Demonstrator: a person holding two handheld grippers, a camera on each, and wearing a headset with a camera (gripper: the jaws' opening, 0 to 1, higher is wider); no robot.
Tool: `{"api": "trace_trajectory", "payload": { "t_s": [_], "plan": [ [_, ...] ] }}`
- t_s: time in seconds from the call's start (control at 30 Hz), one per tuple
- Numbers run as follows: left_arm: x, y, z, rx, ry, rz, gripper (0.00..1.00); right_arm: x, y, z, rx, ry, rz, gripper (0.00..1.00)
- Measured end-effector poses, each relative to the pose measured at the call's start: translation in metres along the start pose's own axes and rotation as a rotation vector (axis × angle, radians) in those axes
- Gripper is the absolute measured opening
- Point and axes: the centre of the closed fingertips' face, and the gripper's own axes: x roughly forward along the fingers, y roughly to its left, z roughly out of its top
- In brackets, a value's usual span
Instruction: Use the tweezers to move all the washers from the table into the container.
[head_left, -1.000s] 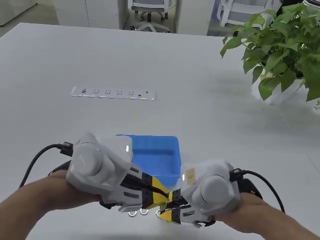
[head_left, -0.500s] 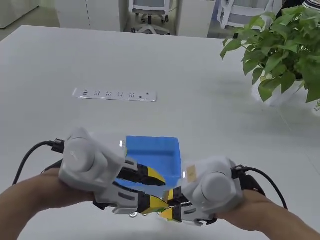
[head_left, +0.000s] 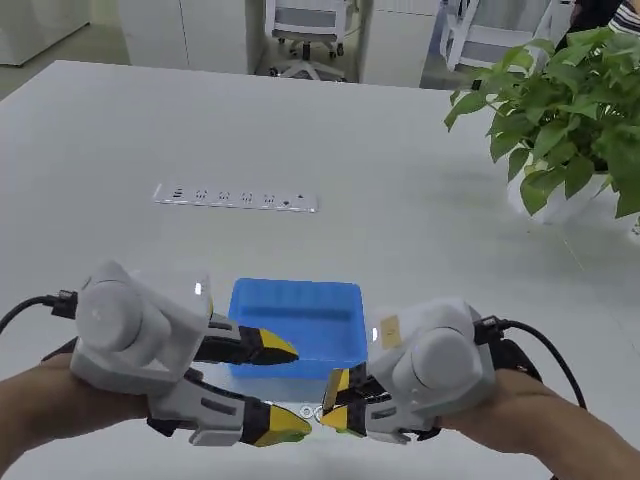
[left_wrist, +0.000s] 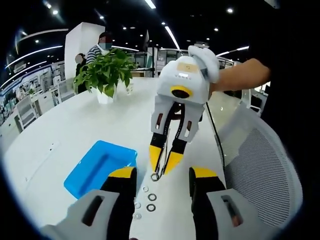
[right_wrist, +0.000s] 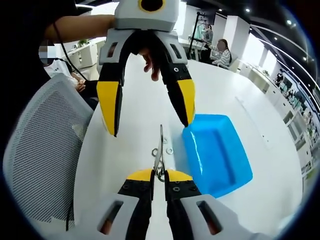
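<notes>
The right tool (right_wrist: 159, 177) was pinched narrow on the tweezers (right_wrist: 160, 147), whose tips pointed at the desk (right_wrist: 142, 131). Washers (right_wrist: 170, 151) lay on the desk on either side of the tweezers, just beside the blue container (right_wrist: 215, 150). The left tool (left_wrist: 162, 174) stood wide, holding nothing.

The white surface (head_left: 420, 230) takes up most of the head view. A blue container (head_left: 300, 318) sits on it at lower centre. A white power strip (head_left: 235, 198) lies at centre left, and a potted plant (head_left: 560, 130) stands at upper right. Small metal washers (left_wrist: 151, 197) lie loose just beside the container, at bottom centre of the left gripper view.
</notes>
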Motion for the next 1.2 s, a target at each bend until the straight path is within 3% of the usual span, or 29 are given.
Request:
{"api": "trace_trajectory", "payload": {
  "t_s": [0.3, 0.63, 0.9, 1.2],
  "plan": [
    [-0.017, 0.01, -0.004, -0.053, -0.043, 0.091, 0.6, -0.012, -0.02, 0.015, 0.001, -0.03, -0.026, 0.09],
    [-0.032, 0.016, -0.016, -0.106, -0.051, 0.153, 0.67, -0.016, -0.042, 0.022, 0.014, -0.052, -0.045, 0.09],
    [-0.041, 0.018, -0.02, -0.125, -0.064, 0.191, 0.72, -0.011, -0.066, 0.023, 0.015, -0.06, -0.065, 0.09],
    [-0.048, 0.02, -0.021, -0.146, -0.081, 0.223, 0.78, 0.001, -0.082, 0.015, 0.01, -0.049, -0.065, 0.09]
  ]
}}
